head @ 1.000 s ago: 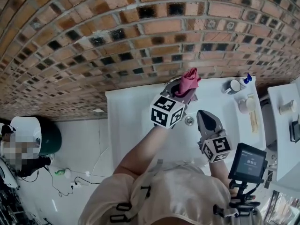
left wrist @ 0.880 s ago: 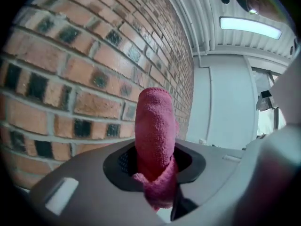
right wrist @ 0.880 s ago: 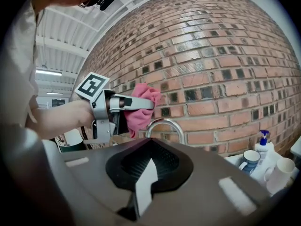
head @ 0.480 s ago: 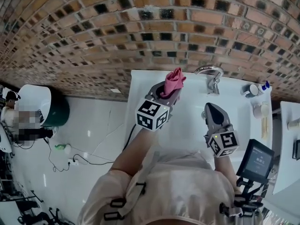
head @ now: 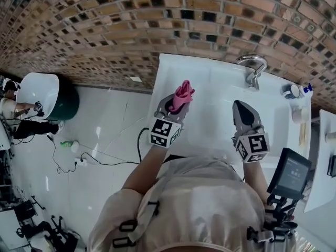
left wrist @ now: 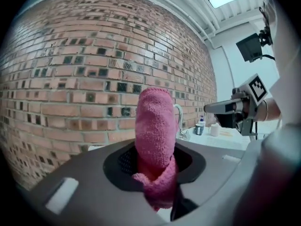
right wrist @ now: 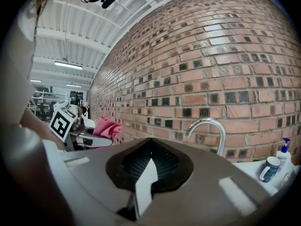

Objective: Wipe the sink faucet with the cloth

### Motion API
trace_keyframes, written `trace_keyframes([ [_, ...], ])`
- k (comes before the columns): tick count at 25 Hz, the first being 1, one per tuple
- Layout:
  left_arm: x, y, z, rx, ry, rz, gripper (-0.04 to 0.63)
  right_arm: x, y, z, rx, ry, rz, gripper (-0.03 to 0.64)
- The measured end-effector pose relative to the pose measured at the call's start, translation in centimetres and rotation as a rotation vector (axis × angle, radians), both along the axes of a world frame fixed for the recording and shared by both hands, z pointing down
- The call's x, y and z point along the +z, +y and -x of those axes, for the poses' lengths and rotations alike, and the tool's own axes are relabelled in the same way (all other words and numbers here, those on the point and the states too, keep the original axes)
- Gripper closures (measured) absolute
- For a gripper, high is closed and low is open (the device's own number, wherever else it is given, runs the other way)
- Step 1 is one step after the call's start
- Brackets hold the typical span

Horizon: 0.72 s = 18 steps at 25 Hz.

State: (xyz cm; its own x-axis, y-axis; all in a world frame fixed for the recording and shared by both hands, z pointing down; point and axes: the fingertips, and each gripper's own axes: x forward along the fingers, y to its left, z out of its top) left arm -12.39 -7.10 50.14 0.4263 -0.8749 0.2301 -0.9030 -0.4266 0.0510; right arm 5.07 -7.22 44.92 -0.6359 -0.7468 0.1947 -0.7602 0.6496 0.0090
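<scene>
In the head view, a white sink (head: 210,83) is seen set against a brick wall (head: 131,20), with the faucet (head: 253,66) at its back edge. The left gripper (head: 173,107) is held over the left part of the sink, and a pink cloth (head: 184,92) is clamped in its jaws, its free end sticking out past the tips. The cloth is kept well apart from the faucet. The right gripper (head: 240,108) is held over the right part of the sink, in front of the faucet and apart from it, with its jaws brought together to a point.

In the left gripper view, the cloth is seen pinched between the jaws and standing upright as a folded roll. The faucet is partly covered by it, and a bottle (left wrist: 201,126) is seen further right.

In the right gripper view, the jaws are shown together with nothing held between them. The faucet's curved spout is seen beyond them, and a cup (right wrist: 270,168) stands at the right.
</scene>
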Motion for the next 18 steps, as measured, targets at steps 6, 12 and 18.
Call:
trace_keyframes([
  [6, 5.9, 1.9, 2.4, -0.016, -0.043, 0.084, 0.476, 0.7, 2.0, 3.2, -0.032, 0.029, 0.003, 0.626],
  [12, 11.8, 2.0, 4.2, -0.04, 0.0, 0.202, 0.476, 1.4, 3.3, 5.3, -0.035, 0.061, 0.018, 0.626],
  [18, 15.7, 2.1, 6.8, -0.076, -0.013, 0.298, 0.476, 1.2, 3.3, 6.6, -0.033, 0.082, 0.014, 0.626],
])
